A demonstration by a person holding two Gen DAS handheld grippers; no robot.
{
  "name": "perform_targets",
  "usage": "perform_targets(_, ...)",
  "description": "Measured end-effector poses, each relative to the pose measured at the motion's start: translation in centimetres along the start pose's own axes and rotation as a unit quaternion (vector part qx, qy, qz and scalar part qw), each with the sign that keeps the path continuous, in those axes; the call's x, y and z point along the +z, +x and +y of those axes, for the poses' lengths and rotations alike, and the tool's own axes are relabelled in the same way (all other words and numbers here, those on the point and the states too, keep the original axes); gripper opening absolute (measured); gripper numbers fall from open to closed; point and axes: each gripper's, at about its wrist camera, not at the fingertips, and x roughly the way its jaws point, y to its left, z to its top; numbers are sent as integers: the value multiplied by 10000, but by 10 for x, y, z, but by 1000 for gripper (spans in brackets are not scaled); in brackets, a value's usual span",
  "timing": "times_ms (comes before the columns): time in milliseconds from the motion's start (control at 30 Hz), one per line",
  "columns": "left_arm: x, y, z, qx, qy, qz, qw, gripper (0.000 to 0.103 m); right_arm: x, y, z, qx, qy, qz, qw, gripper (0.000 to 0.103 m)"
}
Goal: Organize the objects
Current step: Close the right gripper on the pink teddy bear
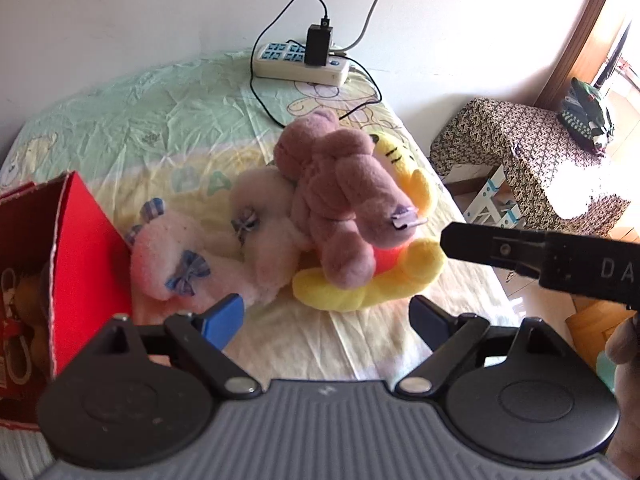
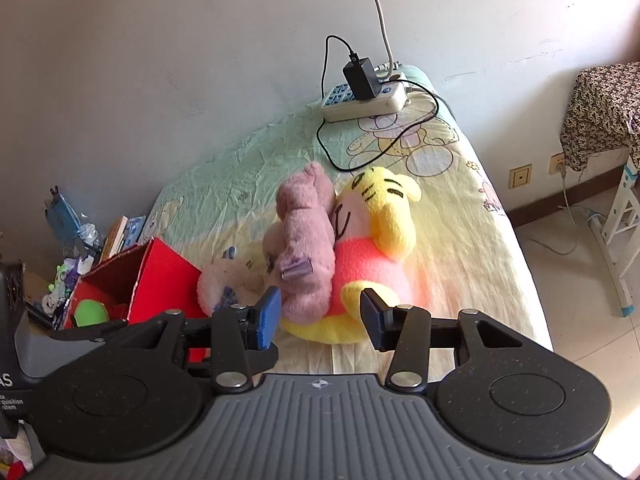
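Note:
Three plush toys lie heaped on the bed sheet (image 1: 160,120). A mauve plush (image 1: 340,192) (image 2: 304,232) rests on top of a yellow tiger plush (image 1: 384,280) (image 2: 384,216). A pale pink plush with plaid bows (image 1: 192,256) (image 2: 216,284) lies beside them. A red box (image 1: 88,248) (image 2: 160,276) stands open at the left and holds a green ball (image 2: 90,312). My left gripper (image 1: 326,320) is open just short of the heap with nothing between its fingers. My right gripper (image 2: 320,316) is open at the heap's near edge, its pads apart from the plush; one of its fingers (image 1: 520,248) shows in the left wrist view.
A power strip (image 1: 300,64) (image 2: 364,100) with a black adapter and cable lies at the bed's far end by the wall. A stool under patterned cloth (image 1: 520,152) stands right of the bed. Clutter (image 2: 72,232) sits left of the box. The bed edge drops to tiled floor (image 2: 580,320).

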Motion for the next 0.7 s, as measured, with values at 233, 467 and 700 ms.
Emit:
perform_targets(233, 22, 11, 7, -601, -223, -128, 9979, 90, 33, 23, -11, 368, 175, -101, 9991, 47)
perform_targets(467, 41, 32, 16, -930, -490, -32, 9945, 90, 49, 49, -13, 590, 91, 81, 9982, 47)
perform_targets(700, 50, 61, 15, -1052, -398, 159, 9935, 88, 56, 72, -13, 708, -33, 303, 9970, 47)
